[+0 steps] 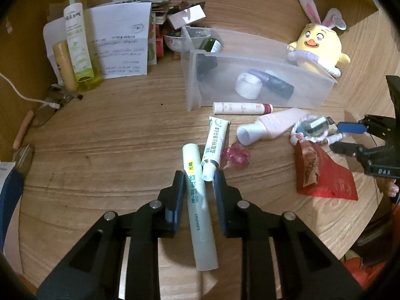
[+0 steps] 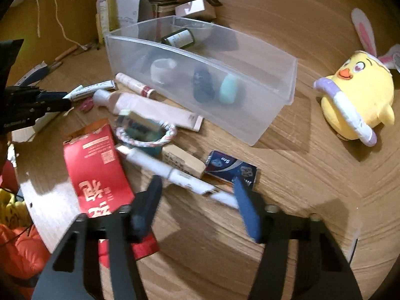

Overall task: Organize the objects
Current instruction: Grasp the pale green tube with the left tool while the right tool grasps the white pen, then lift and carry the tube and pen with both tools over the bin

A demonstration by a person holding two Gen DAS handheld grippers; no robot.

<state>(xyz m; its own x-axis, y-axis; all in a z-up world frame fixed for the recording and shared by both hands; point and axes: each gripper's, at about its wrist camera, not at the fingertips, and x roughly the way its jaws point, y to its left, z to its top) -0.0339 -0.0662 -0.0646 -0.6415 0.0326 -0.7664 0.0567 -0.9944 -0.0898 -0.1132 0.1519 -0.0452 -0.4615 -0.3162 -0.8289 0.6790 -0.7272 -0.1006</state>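
Note:
A clear plastic bin (image 1: pixel 310 92) (image 2: pixel 275 95) lies on the wooden table and holds a white jar (image 1: pixel 247 85), a dark tube (image 1: pixel 275 82) and a green bottle (image 1: pixel 208 50). My left gripper (image 1: pixel 198 182) is open around a pale green Miniso tube (image 1: pixel 198 200) that lies between its fingers; whether the pads touch it I cannot tell. A white ointment tube (image 1: pixel 216 145) lies just ahead. My right gripper (image 2: pixel 197 187) is open above a long white tube (image 2: pixel 170 170), next to a blue box (image 2: pixel 231 166) and a red packet (image 2: pixel 97 172).
A pink tube (image 1: pixel 272 125) (image 2: pixel 150 107), a lipstick-like tube (image 1: pixel 241 108), a pink clip (image 1: pixel 236 155) and a rope-ringed cluster (image 2: pixel 146 130) lie before the bin. A yellow chick plush (image 1: pixel 317 45) (image 2: pixel 357 95) sits right. Spray bottle (image 1: pixel 76 42), papers (image 1: pixel 120 42) and glasses (image 1: pixel 50 105) stand at left.

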